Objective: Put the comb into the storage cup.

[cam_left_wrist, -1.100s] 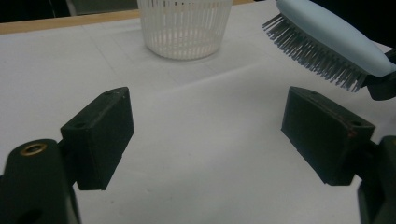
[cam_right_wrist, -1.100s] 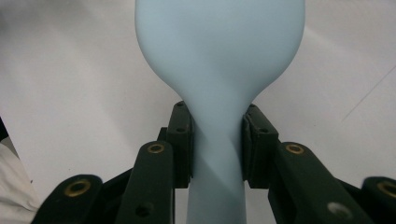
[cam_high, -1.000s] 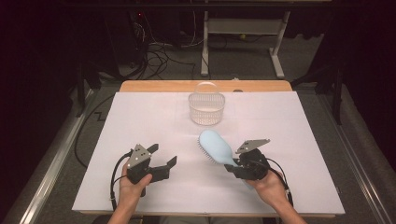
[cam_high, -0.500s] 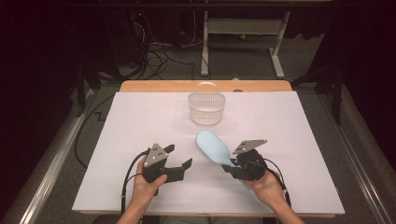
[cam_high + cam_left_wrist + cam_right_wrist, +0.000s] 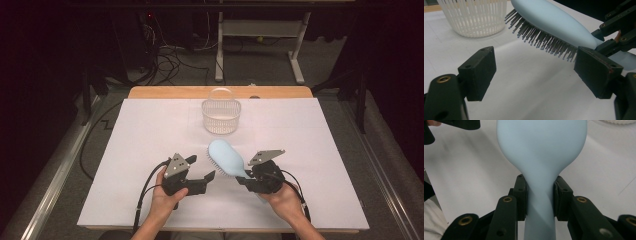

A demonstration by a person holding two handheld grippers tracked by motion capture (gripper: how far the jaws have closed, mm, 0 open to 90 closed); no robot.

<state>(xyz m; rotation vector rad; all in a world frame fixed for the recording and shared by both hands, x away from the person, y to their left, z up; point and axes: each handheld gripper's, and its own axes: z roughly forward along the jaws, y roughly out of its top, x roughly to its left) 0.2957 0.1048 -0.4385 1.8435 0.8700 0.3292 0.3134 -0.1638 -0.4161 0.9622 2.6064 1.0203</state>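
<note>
A light blue hairbrush (image 5: 226,157) is held off the white table by its handle, with my right gripper (image 5: 245,179) shut on it. In the right gripper view the two pads clamp the narrow neck of the handle (image 5: 540,195), and the brush's smooth back (image 5: 541,145) faces the camera. My left gripper (image 5: 207,177) stands open just left of the brush head, nothing between its jaws. In the left gripper view the open gripper (image 5: 536,72) sits below the bristles (image 5: 544,40), which point down and do not touch the pads.
A white slatted basket (image 5: 221,115) with a hoop handle stands at the back middle of the white table cover (image 5: 125,150); it also appears in the left gripper view (image 5: 474,15). Cables trail from both grippers toward the front edge.
My left hand has moved right across the table, ending close beside the brush head. The right hand and the brush have stayed about where they were.
</note>
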